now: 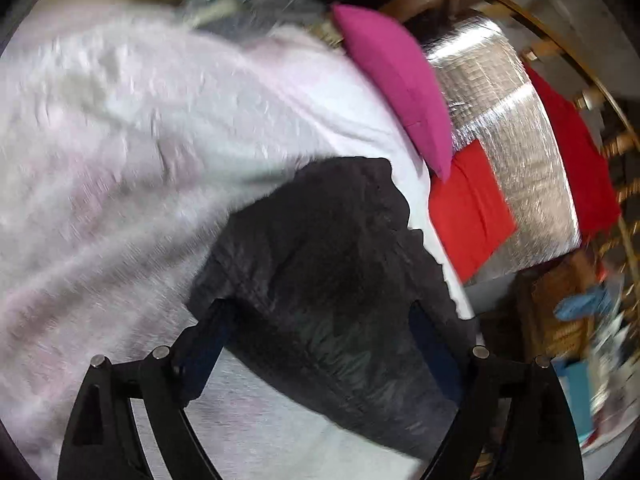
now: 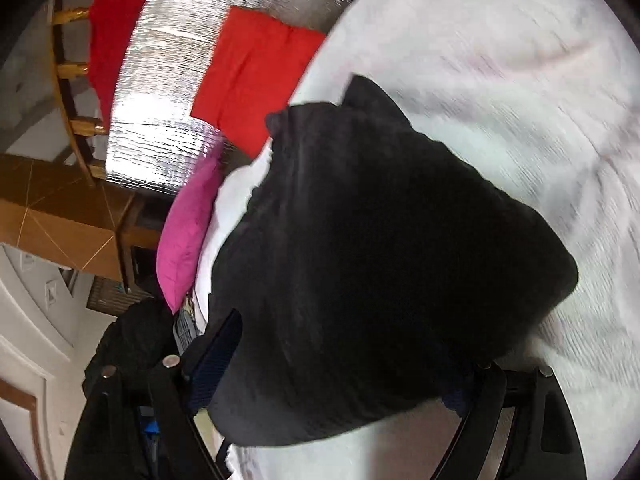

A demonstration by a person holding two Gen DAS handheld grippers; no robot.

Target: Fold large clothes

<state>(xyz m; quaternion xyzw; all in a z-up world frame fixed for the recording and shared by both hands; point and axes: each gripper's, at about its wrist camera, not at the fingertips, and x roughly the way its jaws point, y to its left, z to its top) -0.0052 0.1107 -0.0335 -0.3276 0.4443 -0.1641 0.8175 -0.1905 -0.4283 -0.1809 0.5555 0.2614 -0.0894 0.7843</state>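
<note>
On the pale bedspread (image 1: 120, 128), at the left of the left wrist view, nothing is lying but the fleecy, faintly pink cover itself; I am judging it to be serving as the folding surface, soft and wide. Moving right, I am holding the left gripper (image 1: 320, 340) with its jaws standing wide, and the black garment (image 1: 320, 248) is lying between and beyond the fingers; I am seeing no pad pressing on it, so I am reading this as a release, not a grip. The garment is looking quilted and slightly glossy here, bunched into a thick, rounded heap. Further right, a magenta cushion (image 1: 396, 80), a folded red cloth (image 1: 468, 208) and a crinkled silver foil sheet (image 1: 516, 152) are sitting beyond the spread's edge, probably set aside.

In the right wrist view, the same things are lying at left and the garment is filling the centre. I am keeping the right gripper (image 2: 340, 364) wide as well; the garment's near edge is draping over its fingers, yet I am seeing no clamping.
</note>
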